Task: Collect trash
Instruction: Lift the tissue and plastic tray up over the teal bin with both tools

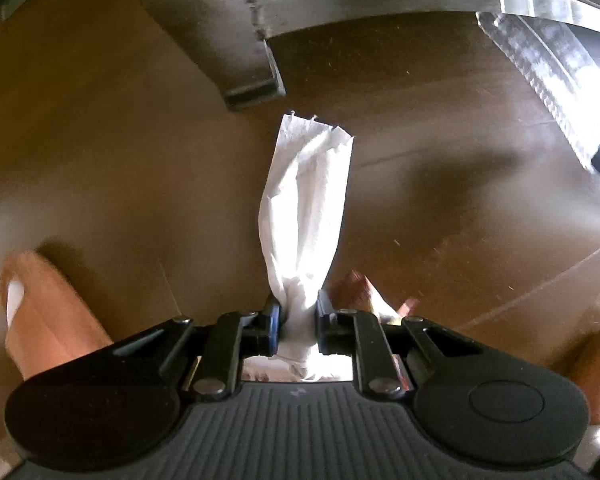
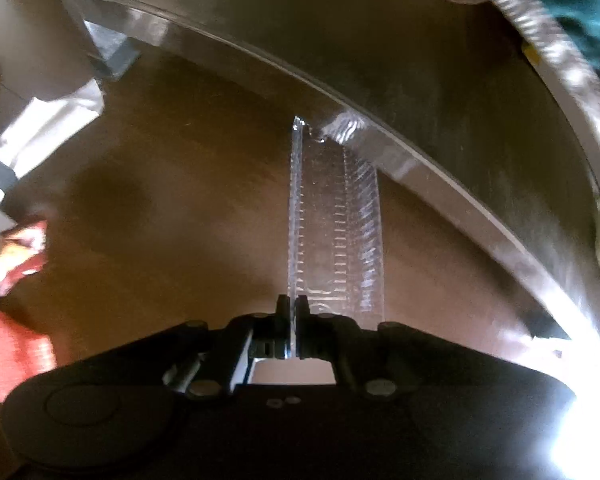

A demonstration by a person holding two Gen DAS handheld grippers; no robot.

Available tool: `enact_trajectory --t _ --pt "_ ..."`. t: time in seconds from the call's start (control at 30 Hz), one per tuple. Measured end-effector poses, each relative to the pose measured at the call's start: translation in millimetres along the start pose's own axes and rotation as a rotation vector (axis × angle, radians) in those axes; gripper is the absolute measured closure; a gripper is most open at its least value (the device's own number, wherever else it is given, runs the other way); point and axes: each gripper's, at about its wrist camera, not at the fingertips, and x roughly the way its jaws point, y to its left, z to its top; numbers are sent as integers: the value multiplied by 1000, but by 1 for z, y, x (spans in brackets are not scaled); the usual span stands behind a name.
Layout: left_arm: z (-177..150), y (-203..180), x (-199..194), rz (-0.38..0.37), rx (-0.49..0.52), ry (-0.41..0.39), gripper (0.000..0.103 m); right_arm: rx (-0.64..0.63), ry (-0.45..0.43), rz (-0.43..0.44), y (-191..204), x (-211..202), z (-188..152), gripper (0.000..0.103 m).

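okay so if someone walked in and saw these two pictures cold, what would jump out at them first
Probably the white paper towel, pinched in the left gripper and hanging in a long twisted strip above the brown floor. Next, the clear ridged plastic tray clamped by its thin edge in the right gripper, in front of a shiny metal frame. Red and white scraps sit blurred at that view's left edge.

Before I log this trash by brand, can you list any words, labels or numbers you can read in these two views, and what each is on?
None can be read.
White paper towel in the left gripper: blank.
Clear ribbed plastic container in the right gripper: faint raised marks near the jaws, too blurred to read.
Red wrapper at the left edge: blurred, nothing legible.
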Motion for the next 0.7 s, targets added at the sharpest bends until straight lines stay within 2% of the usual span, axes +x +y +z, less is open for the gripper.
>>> enact_trajectory --t 0.23,0.3,0.43,0.63,0.7 --pt "-22 -16 -41 -43 -100 13 87 118 36 25 7 -53 -8 103" --pt "-32 -24 -51 -49 -107 44 87 154 43 32 14 -70 -8 103" --pt "-61 -36 -74 -67 -132 65 87 226 48 82 16 -116 -14 103" --pt "-121 -39 -113 -126 -230 98 87 353 58 179 26 -174 -38 103" --pt "-137 -41 -132 -142 -243 64 87 360 23 199 33 -198 -45 103"
